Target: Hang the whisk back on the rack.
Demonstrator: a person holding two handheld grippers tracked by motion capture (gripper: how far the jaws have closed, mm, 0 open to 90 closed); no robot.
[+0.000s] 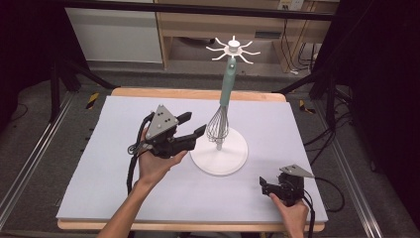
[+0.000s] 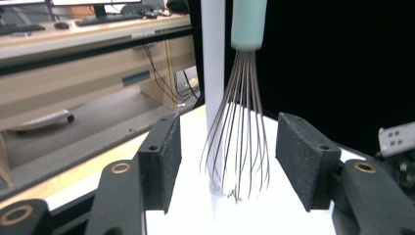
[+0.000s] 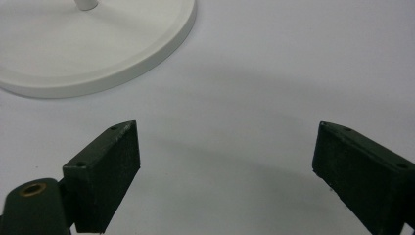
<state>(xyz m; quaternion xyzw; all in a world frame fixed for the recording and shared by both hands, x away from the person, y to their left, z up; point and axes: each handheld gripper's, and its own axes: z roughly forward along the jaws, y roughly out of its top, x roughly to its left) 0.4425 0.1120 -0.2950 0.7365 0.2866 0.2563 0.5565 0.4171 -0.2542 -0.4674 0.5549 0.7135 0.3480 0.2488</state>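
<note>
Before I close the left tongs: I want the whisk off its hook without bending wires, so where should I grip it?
Grip the mint handle, not the wire balloon. The whisk hangs upright beside the stand's post, so come level from the left tongs' side, raised above the springy wires; the handle looks firm.

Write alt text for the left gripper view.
A wire whisk with a pale green handle hangs beside a white pole, centred between the left gripper's two open black fingers. Desks and cables sit behind.
</note>
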